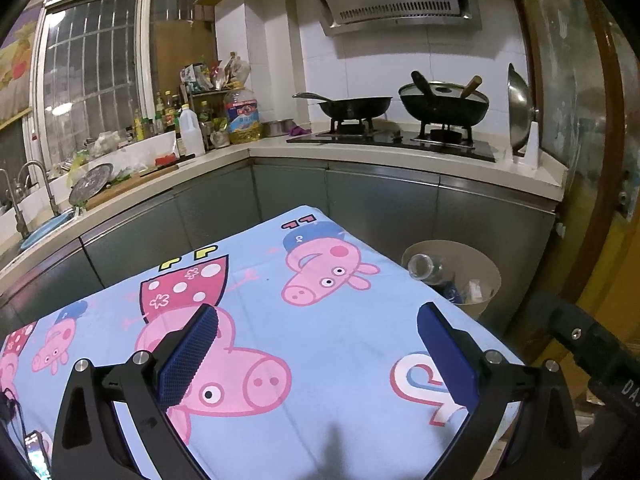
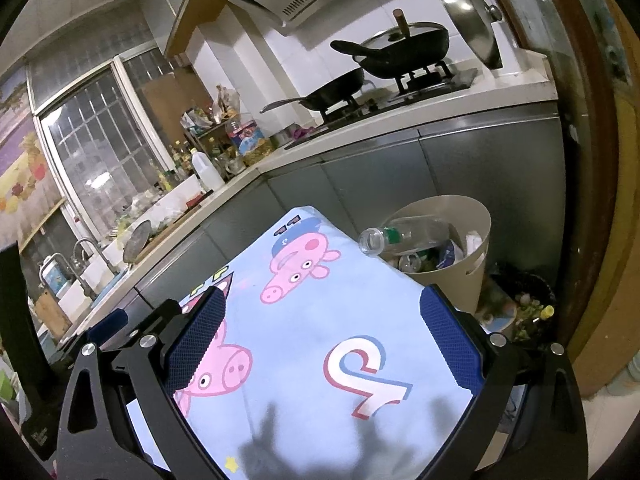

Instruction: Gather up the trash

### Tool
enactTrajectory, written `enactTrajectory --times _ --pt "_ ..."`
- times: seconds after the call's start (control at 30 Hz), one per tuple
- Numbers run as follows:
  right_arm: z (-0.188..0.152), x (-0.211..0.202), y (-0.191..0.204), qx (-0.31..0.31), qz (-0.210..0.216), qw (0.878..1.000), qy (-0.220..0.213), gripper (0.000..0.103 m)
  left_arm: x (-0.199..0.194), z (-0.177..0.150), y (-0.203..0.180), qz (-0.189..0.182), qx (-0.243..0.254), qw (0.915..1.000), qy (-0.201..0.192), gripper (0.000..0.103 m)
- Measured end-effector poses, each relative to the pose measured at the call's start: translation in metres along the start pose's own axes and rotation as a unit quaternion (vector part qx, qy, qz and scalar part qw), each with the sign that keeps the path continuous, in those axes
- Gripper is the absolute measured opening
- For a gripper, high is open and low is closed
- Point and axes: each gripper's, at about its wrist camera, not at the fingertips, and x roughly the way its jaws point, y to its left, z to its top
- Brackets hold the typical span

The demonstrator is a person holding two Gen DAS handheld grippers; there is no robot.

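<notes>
Both grippers, left and right, hover with jaws apart and empty over the cartoon-print tablecloth, since the bottles already sit in the wastebasket.

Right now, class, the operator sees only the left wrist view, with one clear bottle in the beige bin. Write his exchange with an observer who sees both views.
Operator: Is that bottle alone in the bin?
Observer: No. A second clear bottle lies lower in the bin, under the first bottle.
Operator: Is anything beside the bin?
Observer: Yes. A dark container holding scraps stands on the floor between it and the wooden door frame.
</notes>
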Motion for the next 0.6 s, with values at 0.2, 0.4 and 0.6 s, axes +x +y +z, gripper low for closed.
enactTrajectory --times 0.2,0.4,0.6 --pt "0.003 0.006 0.002 -0.004 -0.001 1.0 0.001 0.097 0.013 0.001 0.003 0.008 0.002 0.9999 0.014 0.099" --pt "0.01 0.011 0.0 -0.003 -0.004 1.0 -0.004 0.097 0.02 0.001 0.005 0.015 0.005 0.9995 0.027 0.099" --pt "0.013 0.014 -0.002 -0.001 -0.004 1.0 -0.002 0.097 0.022 0.002 0.007 0.018 0.003 0.9994 0.029 0.099"
